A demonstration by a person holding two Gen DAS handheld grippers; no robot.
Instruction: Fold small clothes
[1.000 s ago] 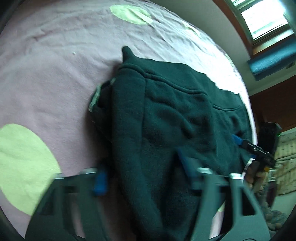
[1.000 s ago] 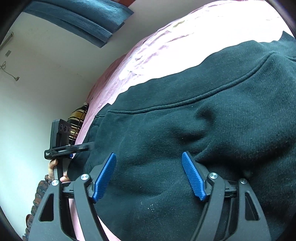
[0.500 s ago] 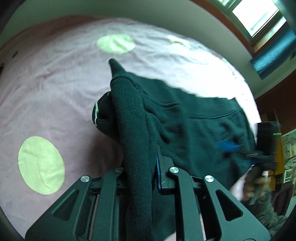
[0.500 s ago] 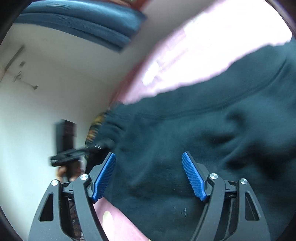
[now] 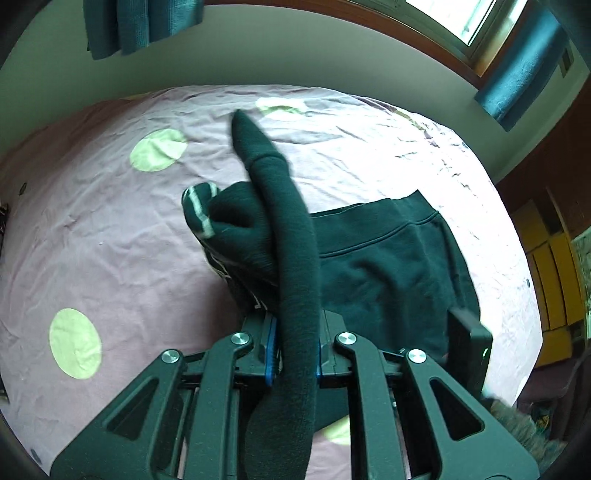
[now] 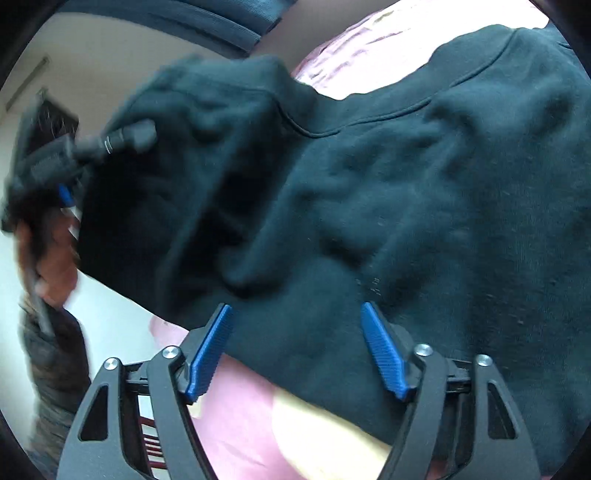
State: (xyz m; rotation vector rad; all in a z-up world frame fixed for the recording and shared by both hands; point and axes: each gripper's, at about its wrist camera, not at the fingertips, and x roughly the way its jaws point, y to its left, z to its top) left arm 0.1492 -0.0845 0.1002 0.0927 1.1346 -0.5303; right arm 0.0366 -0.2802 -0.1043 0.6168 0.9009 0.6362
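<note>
1. Bedroom setting: bed (image 5: 110,236) with a pink sheet and pale green dots, teal curtains (image 5: 140,26) on the wall behind, window (image 5: 476,26) top right.
2. Task item: dark green sweatshirt (image 5: 388,266), lying mid-bed, body mostly flat on the sheet. Hem band and seam visible on the far right side.
3. Left gripper (image 5: 293,354): jaws nearly shut, clamped on a thick roll of the sweatshirt fabric. Looks like a sleeve (image 5: 291,258), though I can't confirm that. It runs from the jaws up and away to a pointed end over the sheet.
4. A bunched section with light stripes (image 5: 197,210) sits just left of that roll; possibly the collar or lining, hard to tell.
5. Right gripper (image 6: 299,350): jaws fairly wide and closing. Near edge of the sweatshirt sits between the blue pads, but pads aren't pressing it yet, so no grip.
6. Right wrist view also shows the left gripper blurred at upper left with the person's hand (image 6: 48,258) on it, and fabric lifted off the bed there.
7. Progress, my read: early. One side is picked up and being carried over; no clean fold is laid down yet.
8. Left to do: lay the lifted part across the body, fold the other side, halve the body, flatten.
</note>
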